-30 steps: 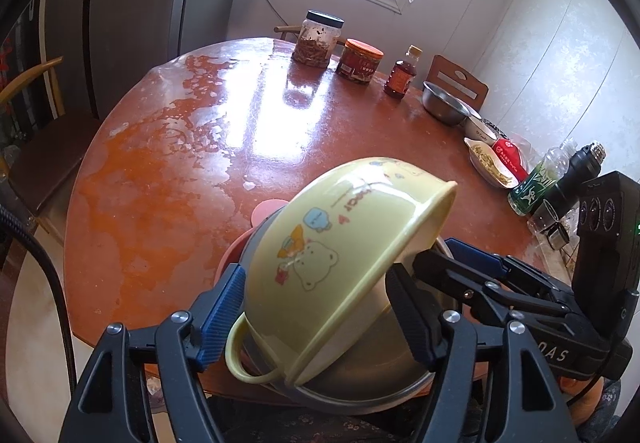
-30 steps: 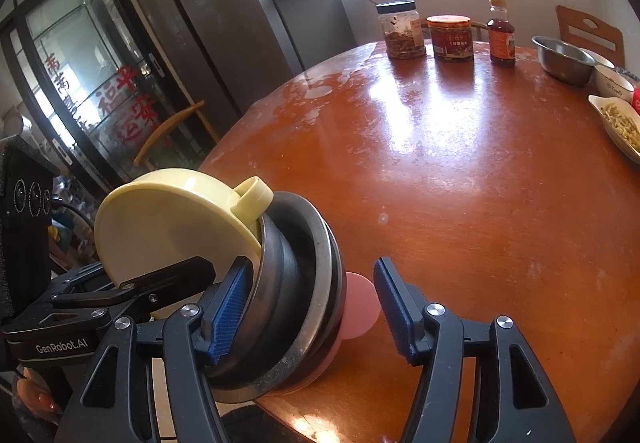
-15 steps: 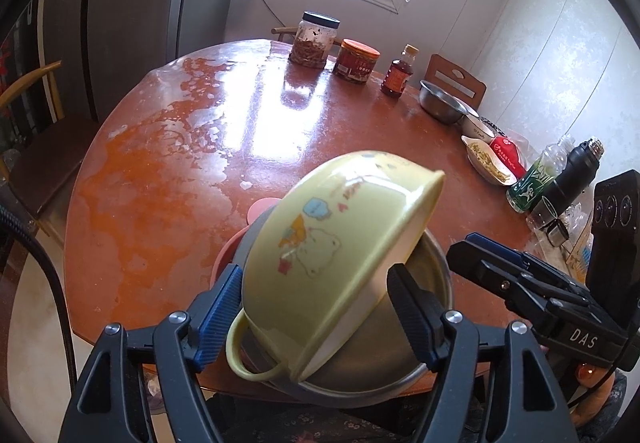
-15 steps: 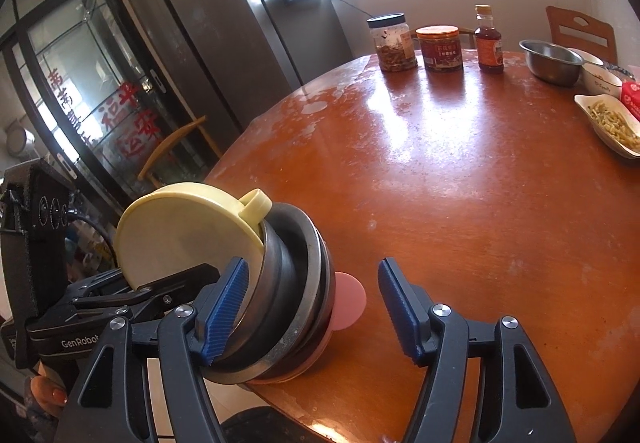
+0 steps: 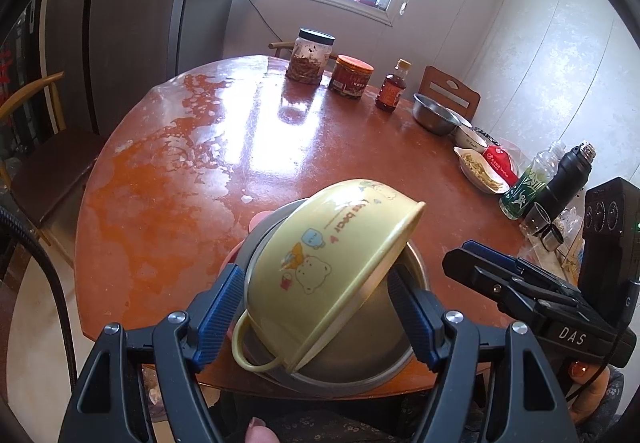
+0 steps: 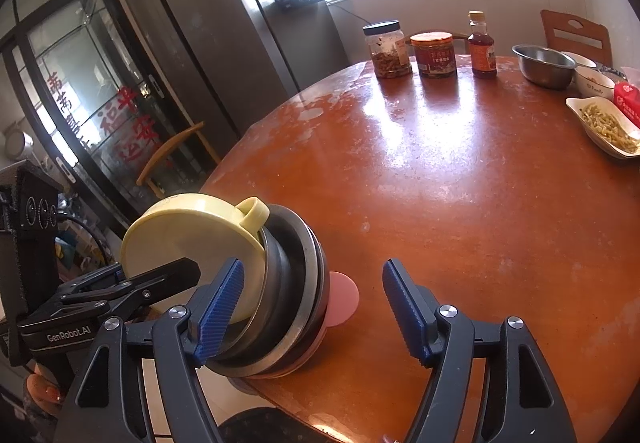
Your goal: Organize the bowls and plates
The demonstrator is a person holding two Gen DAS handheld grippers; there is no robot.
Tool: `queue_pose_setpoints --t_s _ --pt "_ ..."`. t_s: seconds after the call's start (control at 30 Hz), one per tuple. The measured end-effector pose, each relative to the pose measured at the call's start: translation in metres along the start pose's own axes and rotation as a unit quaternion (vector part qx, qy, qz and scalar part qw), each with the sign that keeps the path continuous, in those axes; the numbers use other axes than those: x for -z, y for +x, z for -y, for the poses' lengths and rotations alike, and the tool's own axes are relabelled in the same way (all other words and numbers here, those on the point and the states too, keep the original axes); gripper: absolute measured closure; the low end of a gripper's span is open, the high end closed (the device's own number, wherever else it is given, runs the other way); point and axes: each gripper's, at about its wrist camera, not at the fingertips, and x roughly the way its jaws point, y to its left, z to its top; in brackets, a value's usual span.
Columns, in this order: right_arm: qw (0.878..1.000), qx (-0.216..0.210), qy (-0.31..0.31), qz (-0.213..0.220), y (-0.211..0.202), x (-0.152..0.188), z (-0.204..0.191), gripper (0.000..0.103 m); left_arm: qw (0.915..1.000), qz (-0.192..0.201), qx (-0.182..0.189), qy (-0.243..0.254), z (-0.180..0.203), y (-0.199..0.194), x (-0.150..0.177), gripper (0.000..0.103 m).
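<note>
A yellow cartoon bowl (image 5: 328, 259) with a loop handle lies tilted in a steel bowl (image 5: 380, 355), which sits on a pink plate (image 5: 260, 219) at the near table edge. My left gripper (image 5: 316, 315) has its jaws wide, one on each side of the yellow bowl; I cannot tell whether the pads touch it. In the right wrist view the stack (image 6: 288, 283) and yellow bowl (image 6: 188, 243) are left of my right gripper (image 6: 312, 307), which is open and empty, its left finger (image 6: 220, 311) by the stack.
A round wooden table (image 5: 280, 147) carries two jars (image 5: 310, 57), a sauce bottle (image 5: 392, 91), a steel bowl (image 5: 434, 119), a white bowl (image 5: 472, 139), a dish of food (image 5: 480, 169), bottles and a flask (image 5: 564, 175) along the far and right side. Chair (image 5: 36, 147) at left.
The left gripper has risen and drawn back a little; the yellow bowl stays tilted in the steel bowl. The right gripper has drawn back from the stack and stays open.
</note>
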Motion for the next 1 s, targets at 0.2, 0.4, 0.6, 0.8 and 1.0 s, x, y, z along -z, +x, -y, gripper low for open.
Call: queue_pose_setpoints --t_s 0.2,0.4,0.6,0.8,1.0 --pt "1.0 -0.001 -0.002 0.007 -0.007 0.001 -0.001 0.029 0.9999 0.011 -0.006 0.001 0.002 -0.01 0.001 0.029" --pt "1.0 -0.002 -0.004 0.01 -0.012 0.004 -0.002 0.029 0.9995 0.028 -0.013 0.007 0.007 -0.028 0.004 0.029" --pt "1.0 -0.001 -0.006 0.014 -0.018 0.009 -0.001 0.029 0.9975 0.056 -0.041 0.011 0.008 -0.055 0.007 0.027" --pt "1.0 0.015 -0.003 0.008 -0.018 0.017 0.008 0.029 0.992 0.073 -0.103 -0.005 -0.015 -0.074 0.011 0.024" --pt "1.0 0.026 -0.002 -0.005 -0.016 0.029 0.015 0.029 0.9868 0.054 -0.147 -0.041 -0.055 -0.068 0.019 0.023"
